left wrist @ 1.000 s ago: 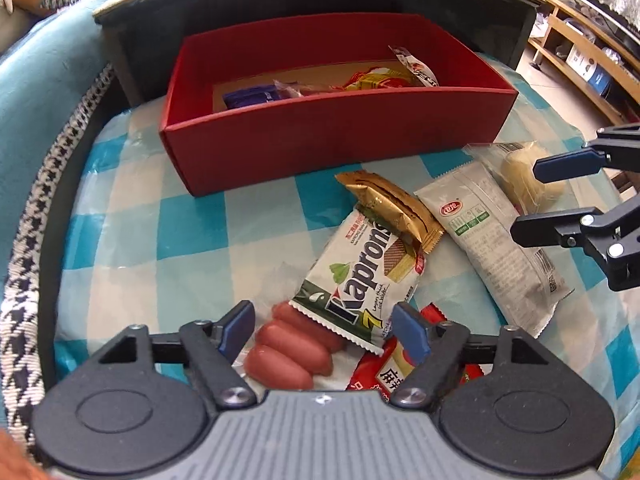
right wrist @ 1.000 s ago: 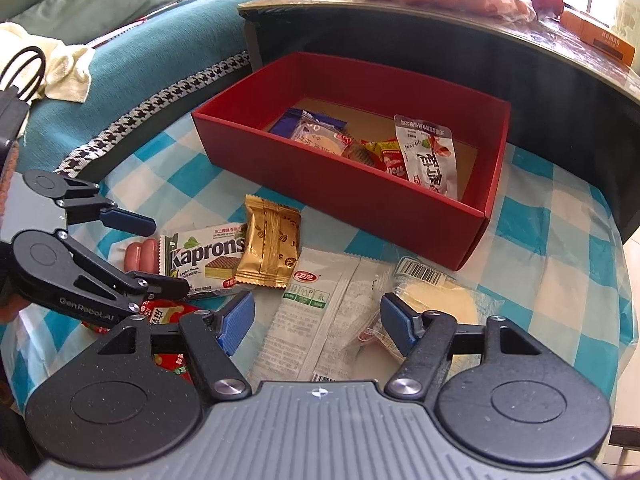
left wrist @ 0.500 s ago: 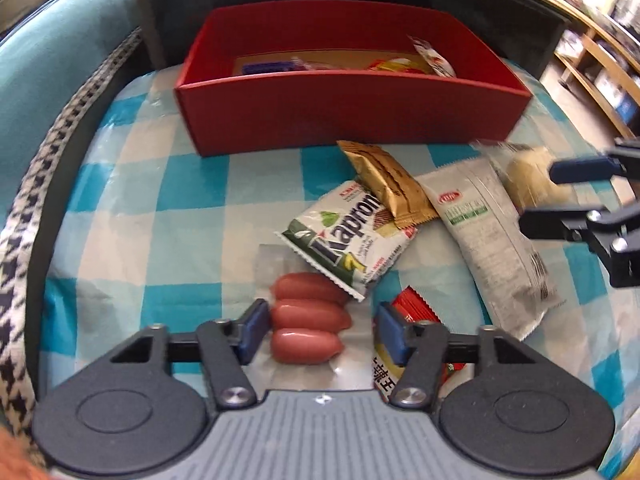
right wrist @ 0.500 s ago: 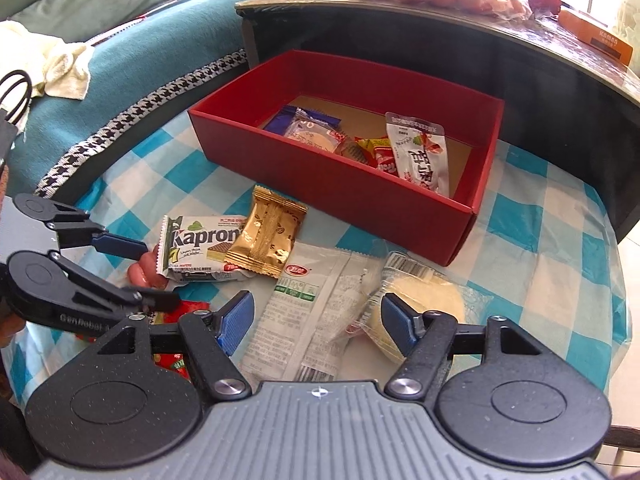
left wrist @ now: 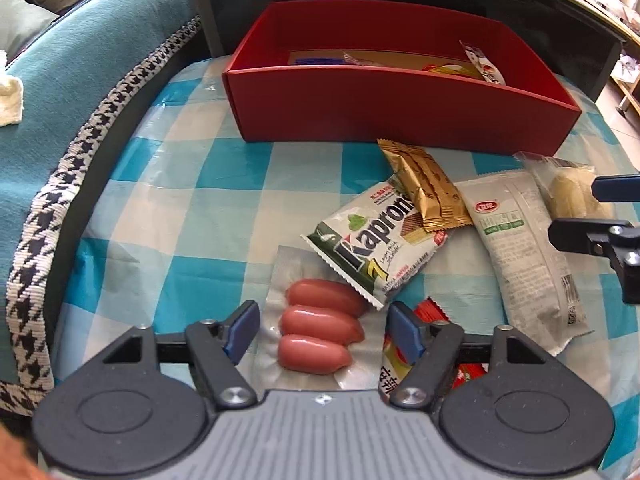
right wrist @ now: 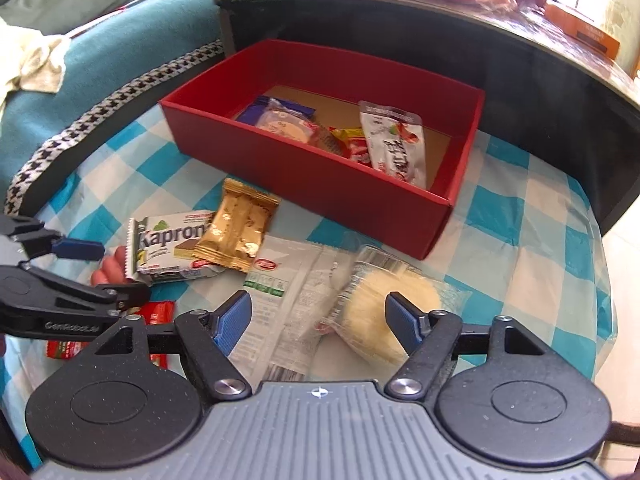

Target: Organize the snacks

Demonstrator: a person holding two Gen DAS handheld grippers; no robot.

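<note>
Under Kapron wafer pack [left wrist: 374, 249], sausage pack [left wrist: 320, 330] partly hidden.

My left gripper [left wrist: 322, 330] hangs spread over the sausage pack [left wrist: 320, 330], nothing between its pads. The Kapron wafer [left wrist: 376, 248] overlaps the pack's far edge, the red packet [left wrist: 430, 314] crowds its right. Open checked tablecloth [left wrist: 180, 216] runs along the left edge up to the red box [left wrist: 392, 108]. Rightward, my right gripper [right wrist: 318, 322] blocks, straddling the white packet [right wrist: 296, 304] and cake [right wrist: 384, 312].
</note>
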